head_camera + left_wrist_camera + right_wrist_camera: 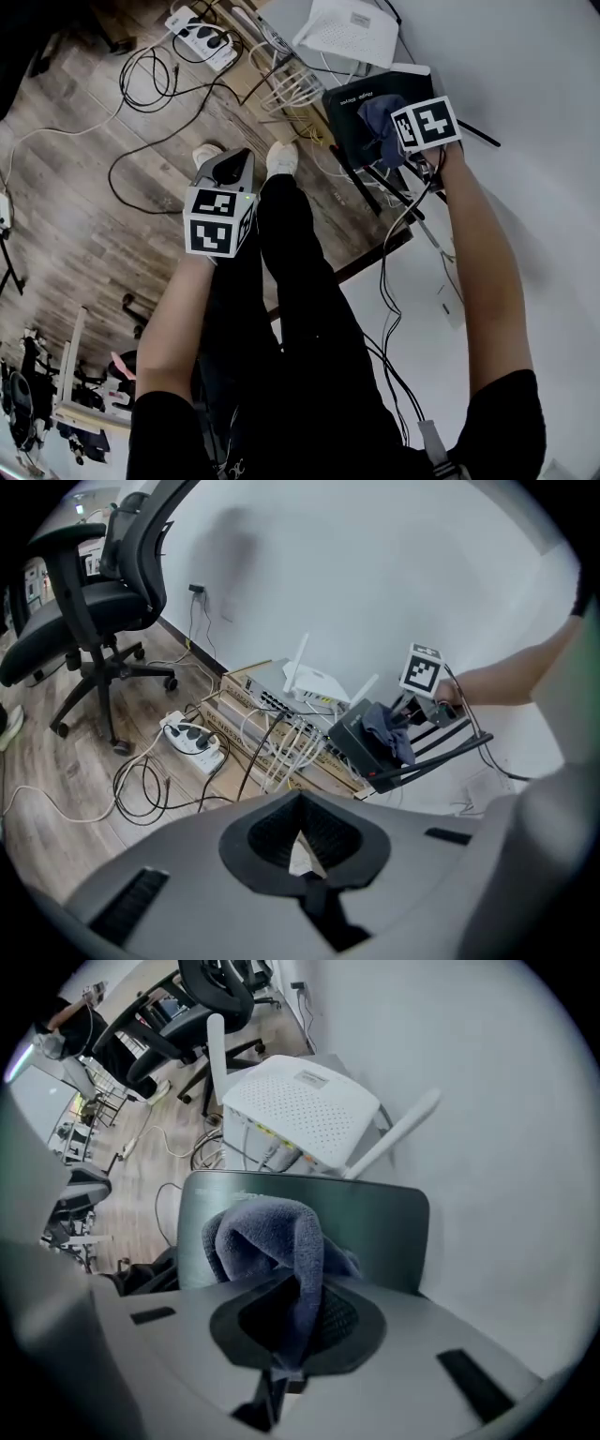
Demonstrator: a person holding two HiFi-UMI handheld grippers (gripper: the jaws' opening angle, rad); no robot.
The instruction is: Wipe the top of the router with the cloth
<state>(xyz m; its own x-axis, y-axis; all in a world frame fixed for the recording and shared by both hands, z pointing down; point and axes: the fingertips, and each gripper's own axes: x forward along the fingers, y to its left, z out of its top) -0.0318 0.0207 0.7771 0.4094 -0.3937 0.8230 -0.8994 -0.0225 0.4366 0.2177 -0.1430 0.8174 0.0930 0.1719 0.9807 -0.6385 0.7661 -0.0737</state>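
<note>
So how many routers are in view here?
2. A black router lies under the cloth; a white router sits just beyond it. Others may be hidden.

The flat top of the black router (375,1218) is bare along its far edge and both sides; the cloth (272,1237), pinched in the right gripper (284,1371), fills its near middle. Just behind the router stands a white router (305,1101) with raised antennas. The wall (487,1147) lies close on the router's right. Black antennas (430,757) jut from its near side, and white cables (291,89) crowd its left.
</note>
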